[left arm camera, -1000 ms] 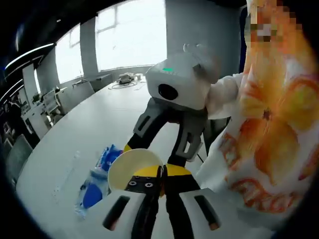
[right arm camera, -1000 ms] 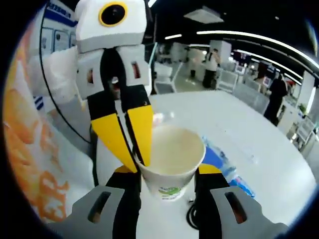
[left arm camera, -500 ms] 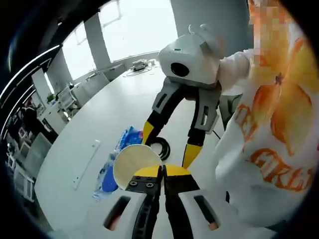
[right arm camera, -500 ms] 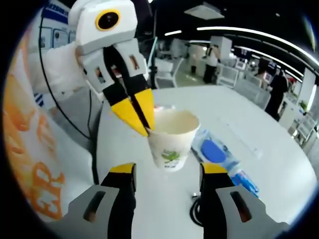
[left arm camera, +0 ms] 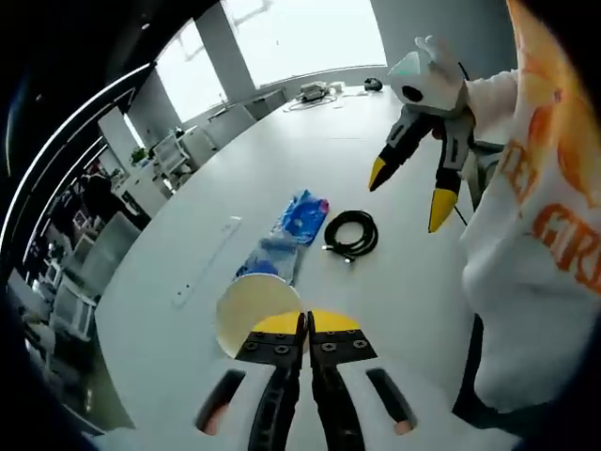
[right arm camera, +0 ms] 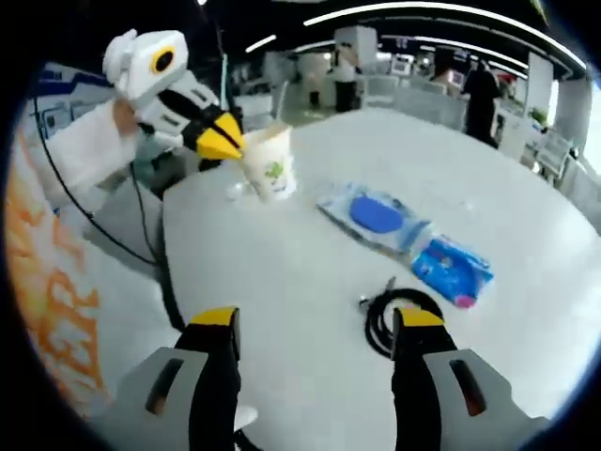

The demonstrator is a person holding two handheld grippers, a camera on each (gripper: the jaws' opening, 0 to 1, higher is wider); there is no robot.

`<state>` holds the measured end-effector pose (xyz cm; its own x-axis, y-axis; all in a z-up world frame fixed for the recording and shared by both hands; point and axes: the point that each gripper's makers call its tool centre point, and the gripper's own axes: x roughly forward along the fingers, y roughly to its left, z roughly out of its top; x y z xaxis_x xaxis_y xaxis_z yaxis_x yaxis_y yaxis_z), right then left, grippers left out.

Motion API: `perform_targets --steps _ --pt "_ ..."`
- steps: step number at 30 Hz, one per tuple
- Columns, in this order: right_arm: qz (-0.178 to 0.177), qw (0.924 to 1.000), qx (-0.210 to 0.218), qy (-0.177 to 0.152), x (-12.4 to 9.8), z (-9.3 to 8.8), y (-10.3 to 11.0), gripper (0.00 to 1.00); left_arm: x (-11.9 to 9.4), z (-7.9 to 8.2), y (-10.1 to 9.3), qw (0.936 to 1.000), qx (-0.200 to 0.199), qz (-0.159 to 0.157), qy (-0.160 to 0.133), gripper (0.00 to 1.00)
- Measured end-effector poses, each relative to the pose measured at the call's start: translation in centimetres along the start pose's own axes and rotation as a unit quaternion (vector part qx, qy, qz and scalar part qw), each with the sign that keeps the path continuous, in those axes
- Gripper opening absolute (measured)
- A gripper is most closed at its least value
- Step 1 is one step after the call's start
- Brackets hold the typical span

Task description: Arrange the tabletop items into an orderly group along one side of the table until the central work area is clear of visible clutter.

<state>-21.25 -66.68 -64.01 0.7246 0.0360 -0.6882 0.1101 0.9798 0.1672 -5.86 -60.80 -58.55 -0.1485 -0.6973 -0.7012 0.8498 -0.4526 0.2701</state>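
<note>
Left hand-held gripper (left arm camera: 308, 324) is pinched shut on the rim of the paper cup (left arm camera: 255, 311), one jaw inside the wall and one outside, and in the right gripper view it shows at the upper left with the cup (right arm camera: 269, 162) carried over the near edge of the white desk (right arm camera: 526, 235). Right hand-held gripper (right arm camera: 315, 324) holds nothing, its jaws spread wide above the bare desk, and from the left gripper view it (left arm camera: 406, 195) hangs well above the coiled black cable (left arm camera: 350, 234). Also on the desk lie a clear packet with a blue item (right arm camera: 376, 218), a small blue packet (right arm camera: 452, 270) just beside it, and a long flat white strip (left arm camera: 206, 260). Judging by the task, the cup is on its way to a spot along one side. To do it well, keep the cup upright, since a rim grip lets it swing; lower it until the base sits flat before the jaws let go, close to the edge but not overhanging. Leave room beside it for the cable and packets to line up
</note>
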Motion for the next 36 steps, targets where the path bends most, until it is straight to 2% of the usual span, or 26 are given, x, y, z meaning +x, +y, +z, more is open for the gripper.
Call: perform_targets --steps 3,5,9,11,14,20,21,22,23,26,31,36 --pt "0.001 0.9979 0.064 -0.014 -0.7 -0.8 -0.6 0.63 0.2 -1.4 1.0 0.9998 -0.001 0.011 0.014 0.0" --pt "0.005 0.9961 0.087 -0.016 -1.0 -1.3 -0.8 0.64 0.4 -2.0 1.8 0.9998 0.005 0.021 0.004 0.0" --pt "-0.008 0.9955 0.094 -0.01 -1.4 -2.1 -1.3 0.64 0.8 -4.1 4.1 0.9986 0.008 0.043 0.029 0.0" --pt "-0.011 0.9952 0.097 -0.008 -1.5 -2.3 -1.5 0.64 0.9 -4.4 5.2 0.9984 0.002 0.051 0.026 0.0" --pt "-0.011 0.9947 0.102 -0.004 -1.5 -2.6 -1.5 0.64 1.2 -3.9 6.1 0.9981 -0.048 0.037 -0.009 0.0" --pt "-0.013 0.9941 0.107 0.002 -1.2 -2.7 -1.5 0.63 2.3 -5.9 9.2 0.9975 -0.044 0.053 0.017 0.0" --pt "-0.013 0.994 0.108 0.005 -1.1 -2.8 -1.5 0.63 2.6 -6.0 9.6 0.9966 -0.059 0.056 0.011 0.0" --pt "-0.013 0.994 0.109 0.006 -1.1 -2.8 -1.5 0.63 3.0 -6.0 9.9 0.9941 -0.092 0.057 0.0 0.0" --pt "-0.013 0.9938 0.11 0.014 -0.9 -3.1 -1.4 0.63 3.5 -6.6 10.0 0.9916 -0.12 0.047 0.012 0.0" --pt "-0.013 0.9934 0.112 0.022 -0.8 -3.5 -1.3 0.62 4.9 -8.2 10.7 0.9964 -0.048 0.045 0.054 0.0" --pt "-0.018 0.9918 0.123 0.027 -0.8 -3.8 -1.5 0.62 6.5 -8.3 11.4 0.9944 -0.09 0.037 0.04 0.0" --pt "-0.021 0.991 0.127 0.035 -0.8 -4.1 -1.6 0.61 7.9 -8.5 12.7 0.9942 -0.091 0.042 0.04 0.0"
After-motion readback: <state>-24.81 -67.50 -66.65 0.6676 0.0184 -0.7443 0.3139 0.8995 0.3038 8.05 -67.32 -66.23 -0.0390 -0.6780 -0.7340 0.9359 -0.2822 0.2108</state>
